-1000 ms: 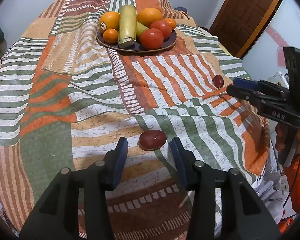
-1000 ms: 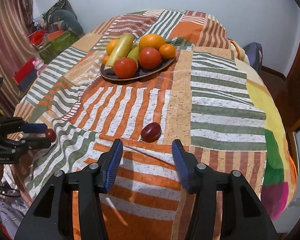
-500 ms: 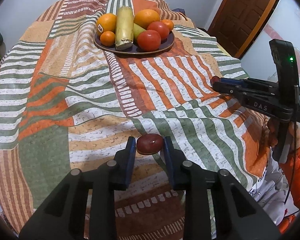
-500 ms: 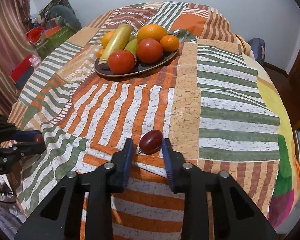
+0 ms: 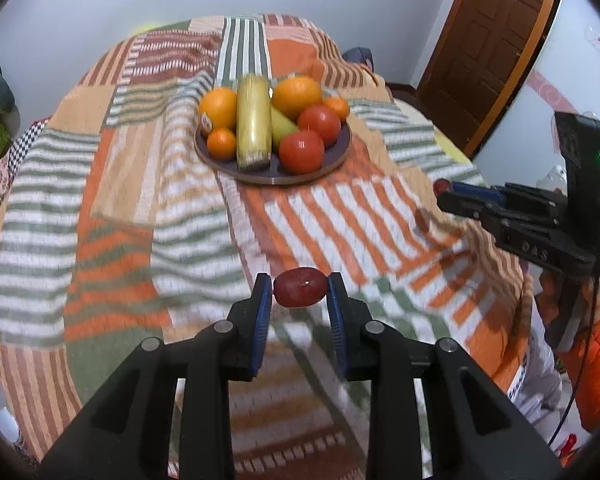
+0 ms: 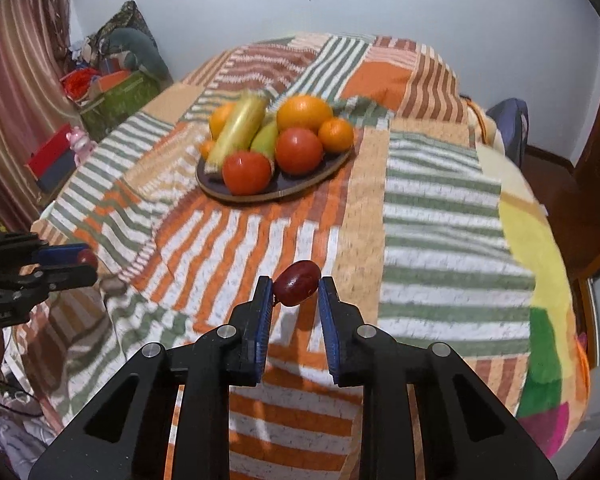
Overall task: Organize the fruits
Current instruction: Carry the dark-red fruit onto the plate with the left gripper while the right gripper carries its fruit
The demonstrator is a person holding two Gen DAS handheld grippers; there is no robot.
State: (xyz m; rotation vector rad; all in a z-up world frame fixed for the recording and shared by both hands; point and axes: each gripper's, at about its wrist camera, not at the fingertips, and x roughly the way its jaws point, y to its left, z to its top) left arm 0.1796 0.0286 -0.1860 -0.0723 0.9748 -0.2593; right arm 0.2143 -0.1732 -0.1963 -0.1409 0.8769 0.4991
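My left gripper is shut on a small dark red fruit and holds it above the striped cloth. My right gripper is shut on a second dark red fruit, also lifted. Each gripper shows in the other's view, the right one at the right edge and the left one at the left edge, each with its fruit at the tips. A dark plate at mid-table holds oranges, two red tomatoes, a yellow-green long fruit and a green one; it also shows in the right wrist view.
The table wears a patchwork striped cloth with folds and rounded edges. A wooden door stands at the back right. Boxes and bags lie by a curtain on the left. A chair back stands behind the table.
Both grippers closed on their dark red fruits and lifted them off the cloth. Both views have risen and tilted up.
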